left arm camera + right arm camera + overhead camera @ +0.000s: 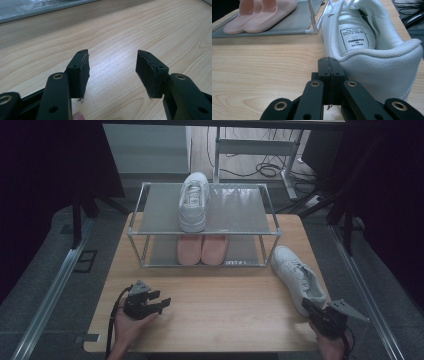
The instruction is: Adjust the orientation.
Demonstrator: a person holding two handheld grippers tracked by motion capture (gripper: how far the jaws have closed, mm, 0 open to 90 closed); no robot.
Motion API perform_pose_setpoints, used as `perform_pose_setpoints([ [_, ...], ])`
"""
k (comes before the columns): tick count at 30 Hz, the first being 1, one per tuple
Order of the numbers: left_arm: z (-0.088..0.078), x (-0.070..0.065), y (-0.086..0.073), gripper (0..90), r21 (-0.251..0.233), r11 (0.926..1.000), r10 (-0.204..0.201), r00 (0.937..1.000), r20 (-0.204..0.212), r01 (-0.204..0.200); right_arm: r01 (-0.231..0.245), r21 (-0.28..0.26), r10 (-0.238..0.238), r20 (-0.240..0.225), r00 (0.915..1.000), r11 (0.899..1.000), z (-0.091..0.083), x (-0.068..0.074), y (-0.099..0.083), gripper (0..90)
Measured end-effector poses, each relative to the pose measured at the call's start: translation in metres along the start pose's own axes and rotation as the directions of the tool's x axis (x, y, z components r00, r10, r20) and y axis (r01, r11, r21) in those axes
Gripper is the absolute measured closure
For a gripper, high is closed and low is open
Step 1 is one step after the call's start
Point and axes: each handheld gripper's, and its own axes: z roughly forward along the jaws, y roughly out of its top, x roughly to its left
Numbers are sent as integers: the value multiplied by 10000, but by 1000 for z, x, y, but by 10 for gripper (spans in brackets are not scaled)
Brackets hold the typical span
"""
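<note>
Right tongs [329, 61] pressed together, nothing between, tips just at heel collar of white sneaker [372, 50], which lies on worktop [215, 300] beside rack [202, 232]. Right gripper view shows insole label; high view doesn't. Left tongs [112, 72] spread, empty, over bare wood. Rack: 2nd white sneaker [193, 200] on top shelf, pink slippers [202, 249] on lower shelf.
</note>
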Motion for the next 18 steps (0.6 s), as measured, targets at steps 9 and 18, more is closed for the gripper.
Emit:
perform_pose_setpoints([
  [9, 0, -1, 0, 444, 7, 10000, -33, 10000, -2, 33, -89, -99, 86, -220, 9997, 9999, 0, -2, 0, 870],
  [18, 1, -2, 0, 444, 21, 10000, -77, 10000, -7, 77, -62, -546, 17, -811, 9967, 9985, -6, -1, 8, 811],
])
